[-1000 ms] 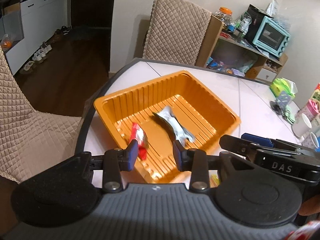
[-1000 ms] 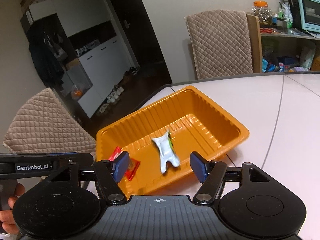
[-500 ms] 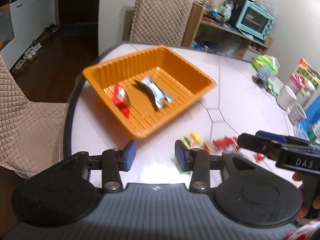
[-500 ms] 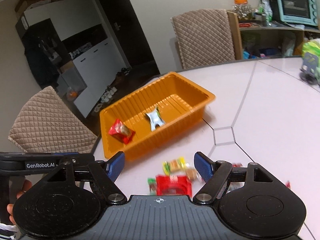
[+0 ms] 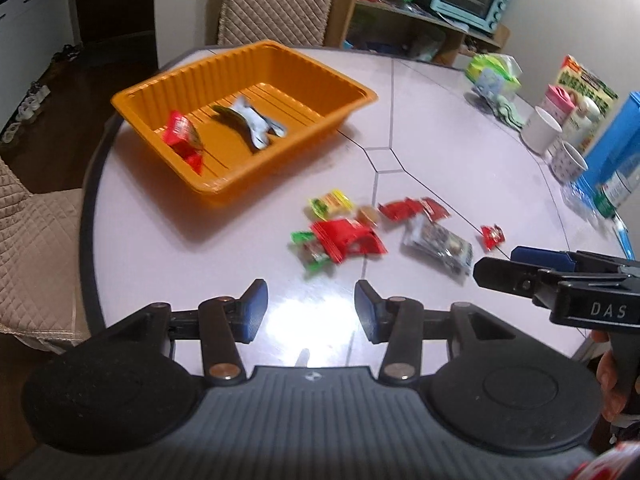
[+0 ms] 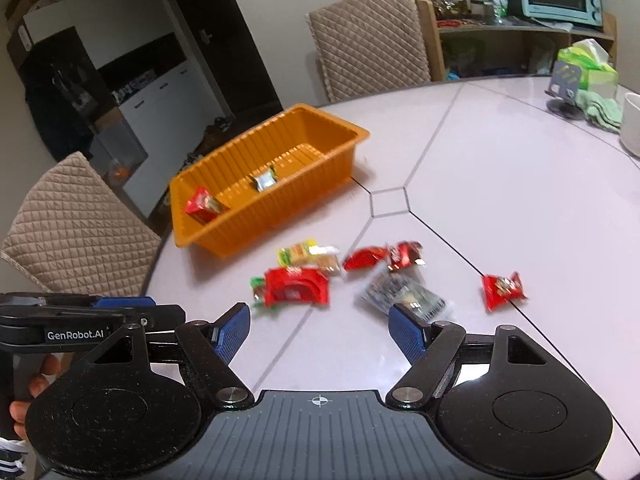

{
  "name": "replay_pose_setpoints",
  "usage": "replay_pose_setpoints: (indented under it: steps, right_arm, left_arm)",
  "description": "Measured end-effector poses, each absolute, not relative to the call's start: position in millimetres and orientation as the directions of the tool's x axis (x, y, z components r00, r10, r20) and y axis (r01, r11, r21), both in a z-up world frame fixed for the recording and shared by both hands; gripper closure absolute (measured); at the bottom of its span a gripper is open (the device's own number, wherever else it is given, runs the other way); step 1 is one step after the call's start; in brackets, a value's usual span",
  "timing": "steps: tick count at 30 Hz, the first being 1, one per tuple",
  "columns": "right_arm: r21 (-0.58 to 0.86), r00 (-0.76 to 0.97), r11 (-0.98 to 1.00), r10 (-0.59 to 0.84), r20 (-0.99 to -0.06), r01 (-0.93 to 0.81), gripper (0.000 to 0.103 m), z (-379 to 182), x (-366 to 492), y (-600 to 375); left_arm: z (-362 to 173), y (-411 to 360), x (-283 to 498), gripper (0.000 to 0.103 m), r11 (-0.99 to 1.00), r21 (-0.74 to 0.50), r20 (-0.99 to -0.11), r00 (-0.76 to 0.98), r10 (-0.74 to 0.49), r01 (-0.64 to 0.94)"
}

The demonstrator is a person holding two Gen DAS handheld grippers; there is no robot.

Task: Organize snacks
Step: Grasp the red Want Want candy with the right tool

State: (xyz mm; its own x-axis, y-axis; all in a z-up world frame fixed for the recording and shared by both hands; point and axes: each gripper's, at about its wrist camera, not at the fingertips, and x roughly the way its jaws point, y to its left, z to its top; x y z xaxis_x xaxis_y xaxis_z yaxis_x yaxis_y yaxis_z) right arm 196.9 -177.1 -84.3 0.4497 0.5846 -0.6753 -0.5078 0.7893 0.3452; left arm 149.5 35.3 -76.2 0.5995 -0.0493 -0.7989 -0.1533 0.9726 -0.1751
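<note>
Orange tray (image 5: pixel 224 188) on round table (image 5: pixel 440 152), near its edge. Inside tray: red packet (image 5: pixel 182 138) and silver-white wrapper (image 5: pixel 256 124). Loose snack pile (image 5: pixel 344 236) on table just beside tray's near corner; clear dark packet (image 6: pixel 404 294) and lone small red packet (image 6: pixel 502 289) farther from tray. Left gripper (image 5: pixel 308 308) above bare table short of pile, jaws just been opening, moderately apart, nothing between. Right gripper (image 6: pixel 318 330) wide apart, empty, fingertips short of pile.
</note>
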Motion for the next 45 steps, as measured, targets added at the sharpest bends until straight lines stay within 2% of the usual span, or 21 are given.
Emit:
replay_pose_setpoints:
  steps: [18,37,45]
  right_arm:
    - [0.311,0.467,0.822,0.537,-0.703,-0.478,0.027,-100,200,-205]
    - [0.159,0.589,0.903,0.386,-0.709,-0.4,0.028,-130,256,-233]
    - [0.124,0.583,0.906,0.361,-0.728,-0.406,0.038,-150,276,-233]
  left_arm:
    - [-86,2,158,0.059,0.985,-0.15,-0.795,0.602,-0.072,-0.081]
    - [-100,8,192,0.059,0.991,-0.099,-0.798,0.602,-0.025,-0.09]
    - [-110,10,207,0.059,0.994,-0.078,-0.807,0.59,-0.02,-0.072]
